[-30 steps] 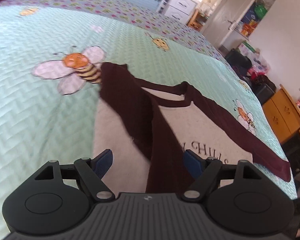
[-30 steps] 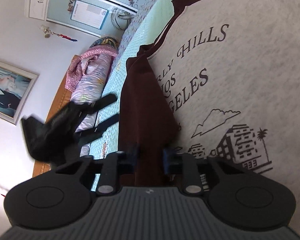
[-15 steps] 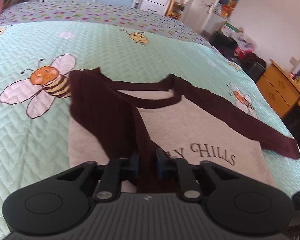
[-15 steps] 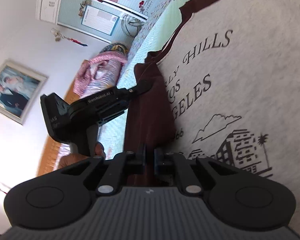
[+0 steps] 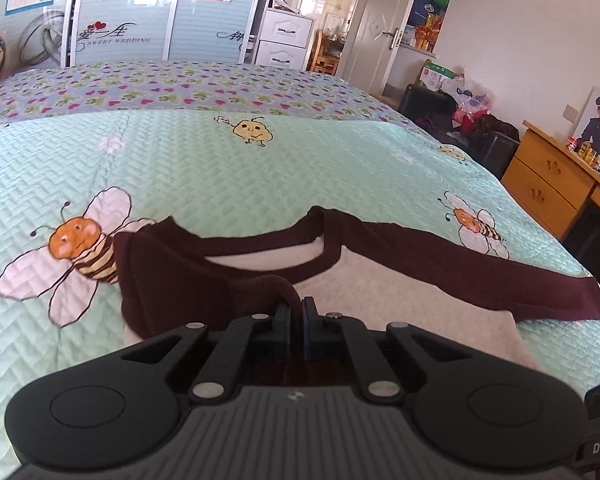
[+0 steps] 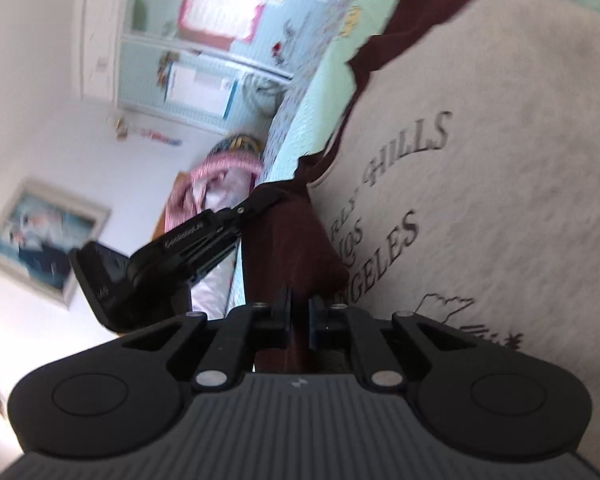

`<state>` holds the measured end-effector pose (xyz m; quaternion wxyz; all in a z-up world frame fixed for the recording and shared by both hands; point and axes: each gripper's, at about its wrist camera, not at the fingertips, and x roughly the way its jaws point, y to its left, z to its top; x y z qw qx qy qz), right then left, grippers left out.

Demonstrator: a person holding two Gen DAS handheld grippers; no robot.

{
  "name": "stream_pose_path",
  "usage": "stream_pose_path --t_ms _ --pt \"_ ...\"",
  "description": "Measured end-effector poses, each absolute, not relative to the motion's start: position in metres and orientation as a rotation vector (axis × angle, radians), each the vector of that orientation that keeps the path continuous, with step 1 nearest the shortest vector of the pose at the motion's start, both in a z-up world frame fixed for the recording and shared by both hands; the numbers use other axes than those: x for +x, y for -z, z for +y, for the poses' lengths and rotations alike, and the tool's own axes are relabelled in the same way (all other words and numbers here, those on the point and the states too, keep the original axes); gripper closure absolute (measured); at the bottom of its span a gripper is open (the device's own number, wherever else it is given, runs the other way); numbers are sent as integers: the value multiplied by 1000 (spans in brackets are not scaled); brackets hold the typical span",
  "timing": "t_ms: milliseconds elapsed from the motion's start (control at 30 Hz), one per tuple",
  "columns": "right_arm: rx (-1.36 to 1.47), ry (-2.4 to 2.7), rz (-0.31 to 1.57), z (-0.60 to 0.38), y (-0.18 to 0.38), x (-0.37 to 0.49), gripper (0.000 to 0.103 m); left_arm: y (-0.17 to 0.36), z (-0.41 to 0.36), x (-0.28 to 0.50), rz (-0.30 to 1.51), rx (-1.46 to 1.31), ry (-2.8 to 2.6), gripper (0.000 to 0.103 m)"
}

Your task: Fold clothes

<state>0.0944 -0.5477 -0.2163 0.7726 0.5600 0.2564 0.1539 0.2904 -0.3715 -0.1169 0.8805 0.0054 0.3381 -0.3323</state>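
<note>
- Bed [image 5: 260,168] w/ mint quilted bee cover: big flat soft work surface; the quilt will give a bit under pressure, so I judge drags may bunch it.
- Sweatshirt [image 5: 400,300], grey body, maroon sleeves: lies on the bed, front up, print readable in right view [image 6: 480,160]. Soft, light, floppy; won't hold shape when lifted, so best taken at seams/cuffs/hem, not mid-panel.
- Far sleeve [image 5: 480,276] lies stretched out toward the bed edge; near sleeve [image 5: 188,280] is folded in over the chest.
- Left gripper [image 5: 296,320]: clenched on a ridge of maroon sleeve fabric.
- Right gripper [image 6: 299,316]: also pinched shut on maroon fabric, lower on the same sleeve I think.
- Around: wardrobe [image 5: 120,20], wooden dresser [image 5: 548,176], bags by the door. Nothing on the bed blocks the fold; only the two grippers sit close together.
</note>
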Motion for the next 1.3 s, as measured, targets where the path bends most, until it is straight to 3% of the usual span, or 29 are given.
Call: stream_pose_path --t_ms 300,400,433,467,633,733,867,1000,1067,1300 --pt "1259 -309 584 -547 229 96 88 145 -375 305 767 36 644 94" --pt "1187 -305 599 -546 219 91 77 142 -359 302 778 -39 597 76" --pt "1155 -301 607 -546 215 88 74 137 -354 299 772 -43 567 59" --pt "1124 -297 613 -545 211 84 69 132 -349 296 764 -46 541 53" --pt "1030 -238 583 -540 186 46 57 100 -332 255 722 -59 551 53" --pt "1001 -343 568 -527 169 22 57 97 -337 213 771 -41 701 44" --pt "1005 -630 683 -480 164 7 57 131 -345 177 890 42 740 41" --pt "846 -717 924 -438 191 7 55 158 -344 157 846 119 704 41" --pt "814 -714 897 -437 193 2 64 159 -344 153 827 140 692 41" --pt "889 -766 800 -449 170 -7 61 134 -328 145 896 40 680 41"
